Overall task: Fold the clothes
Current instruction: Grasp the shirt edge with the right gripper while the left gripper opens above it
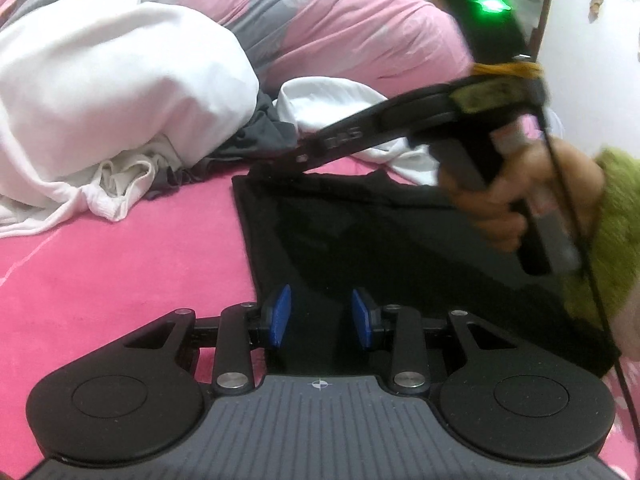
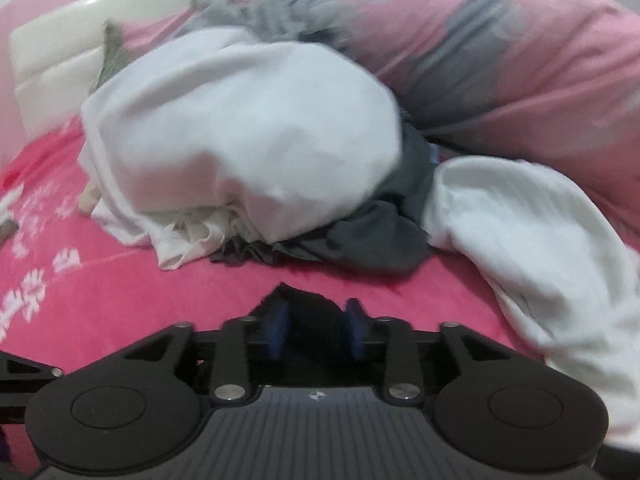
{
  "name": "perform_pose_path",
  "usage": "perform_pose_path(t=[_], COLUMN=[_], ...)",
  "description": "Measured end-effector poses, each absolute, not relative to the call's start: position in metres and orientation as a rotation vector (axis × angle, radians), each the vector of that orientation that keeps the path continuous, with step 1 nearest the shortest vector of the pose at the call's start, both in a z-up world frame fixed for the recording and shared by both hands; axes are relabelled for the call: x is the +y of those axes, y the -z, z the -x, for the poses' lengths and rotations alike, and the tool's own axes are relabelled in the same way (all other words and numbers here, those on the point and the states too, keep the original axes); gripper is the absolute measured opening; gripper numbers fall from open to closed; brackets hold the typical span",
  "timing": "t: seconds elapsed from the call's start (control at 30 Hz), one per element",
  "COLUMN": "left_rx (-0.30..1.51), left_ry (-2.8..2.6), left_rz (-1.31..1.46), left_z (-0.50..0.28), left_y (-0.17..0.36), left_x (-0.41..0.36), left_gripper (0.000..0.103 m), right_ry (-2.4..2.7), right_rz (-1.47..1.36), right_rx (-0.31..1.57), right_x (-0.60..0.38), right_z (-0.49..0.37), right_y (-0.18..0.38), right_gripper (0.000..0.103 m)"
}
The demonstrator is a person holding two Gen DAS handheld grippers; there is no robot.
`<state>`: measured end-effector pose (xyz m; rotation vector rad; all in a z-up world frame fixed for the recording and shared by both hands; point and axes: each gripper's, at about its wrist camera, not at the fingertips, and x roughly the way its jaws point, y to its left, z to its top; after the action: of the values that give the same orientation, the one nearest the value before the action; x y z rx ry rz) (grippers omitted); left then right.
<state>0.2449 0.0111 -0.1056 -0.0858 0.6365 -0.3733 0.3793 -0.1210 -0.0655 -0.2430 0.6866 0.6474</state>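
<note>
Two grippers work one black garment point(image 1: 360, 240), which lies flat on the pink bed point(image 1: 120, 272) at centre-right of the left wrist view. Its long axis runs from lower right to upper left, where a squared edge faces the heap of white and grey clothes point(image 1: 120, 100). The right gripper point(image 2: 314, 326) has its jaws apart around a raised black corner; the left gripper point(image 1: 320, 320) hangs with jaws apart over the near edge. Judged so, a fold is in hand: both need to close on cloth before lifting.
</note>
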Motion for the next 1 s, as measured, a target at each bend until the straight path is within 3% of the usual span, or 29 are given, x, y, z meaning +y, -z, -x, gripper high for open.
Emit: perform_pose_path(t=[0.2, 0.37, 0.5, 0.83, 0.93, 1.0], left_rx=[0.631, 0.628, 0.621, 0.62, 0.628, 0.63], left_ry=[0.368, 0.366, 0.361, 0.332, 0.327, 0.326], left_rz=[0.072, 0.069, 0.068, 0.056, 0.036, 0.03], left_z=[-0.242, -0.242, -0.241, -0.241, -0.241, -0.241], left_y=[0.105, 0.106, 0.105, 0.106, 0.107, 0.107], left_x=[0.01, 0.011, 0.012, 0.012, 0.011, 0.01], left_gripper=[0.034, 0.034, 0.034, 0.034, 0.034, 0.034], right_ry=[-0.718, -0.759, -0.76, -0.726, -0.699, -0.667], right_rz=[0.371, 0.351, 0.354, 0.359, 0.286, 0.149], right_rx=[0.708, 0.686, 0.656, 0.659, 0.676, 0.65], right_x=[-0.1, -0.098, -0.094, -0.082, -0.088, -0.114], right_z=[-0.382, -0.38, -0.378, -0.393, -0.403, -0.41], right_y=[0.076, 0.074, 0.069, 0.083, 0.088, 0.07], right_gripper=[0.036, 0.006, 0.0, 0.001, 0.011, 0.034])
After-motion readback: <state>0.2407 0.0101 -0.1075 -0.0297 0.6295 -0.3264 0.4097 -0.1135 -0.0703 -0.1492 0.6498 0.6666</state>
